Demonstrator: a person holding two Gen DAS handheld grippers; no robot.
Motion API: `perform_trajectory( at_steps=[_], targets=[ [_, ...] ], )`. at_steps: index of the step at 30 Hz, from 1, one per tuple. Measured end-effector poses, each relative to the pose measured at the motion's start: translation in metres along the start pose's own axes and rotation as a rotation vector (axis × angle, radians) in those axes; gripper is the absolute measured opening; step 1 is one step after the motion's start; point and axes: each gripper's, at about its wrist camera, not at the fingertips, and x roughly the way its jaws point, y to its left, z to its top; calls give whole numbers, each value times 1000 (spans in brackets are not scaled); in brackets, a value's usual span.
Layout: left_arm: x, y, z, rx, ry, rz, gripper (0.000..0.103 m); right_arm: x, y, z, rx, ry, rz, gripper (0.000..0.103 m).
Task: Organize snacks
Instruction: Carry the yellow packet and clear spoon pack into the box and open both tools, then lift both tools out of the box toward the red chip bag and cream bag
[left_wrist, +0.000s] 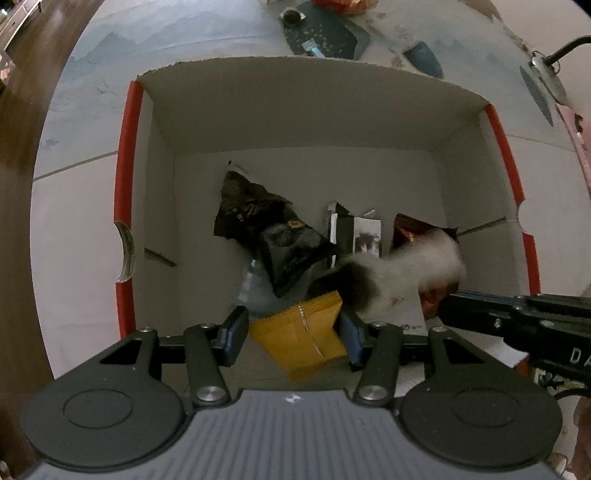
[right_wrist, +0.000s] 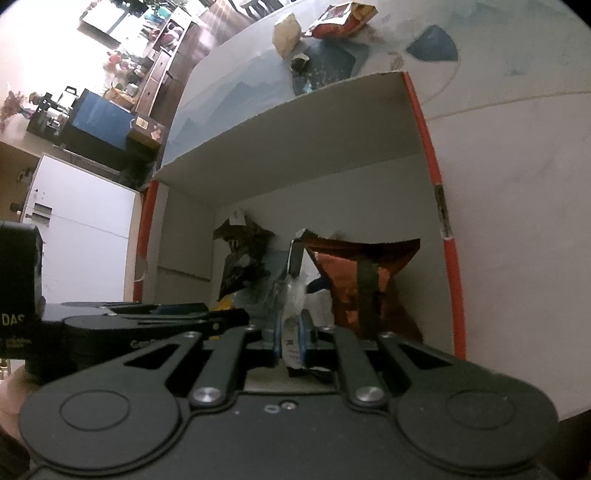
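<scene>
Packets here are light, crinkly, slippery: left tool pinches the yellow packet mid-frame, right tool clamps a white packet's flat edge, over the box.

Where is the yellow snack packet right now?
In the left wrist view, the yellow snack packet sits between the left gripper fingers, above the open cardboard box, just below the black snack bag.

worktop: pale, blue-patterned | wooden floor: left edge of frame | white cabinet: left | dark drawer unit: upper left
</scene>
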Motion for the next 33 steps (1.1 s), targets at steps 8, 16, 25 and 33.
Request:
perform_trajectory(
  at_steps=[8,16,25,33],
  targets=[
    [-16,-4,-4,17,-42,-6,53,-13,-1,-4,-1,-44,13,8],
    [-40,-13,-11,63,-115,3,57,-29,15,-5,-79,-95,36,8],
    [-67,-20,-13,100,-204,3,62,-44,32,-2,-161,-155,9,9],
    [-96,-21,-1,103,-296,8,67,-58,46,14,-260,-208,-32,9]
  ],
)
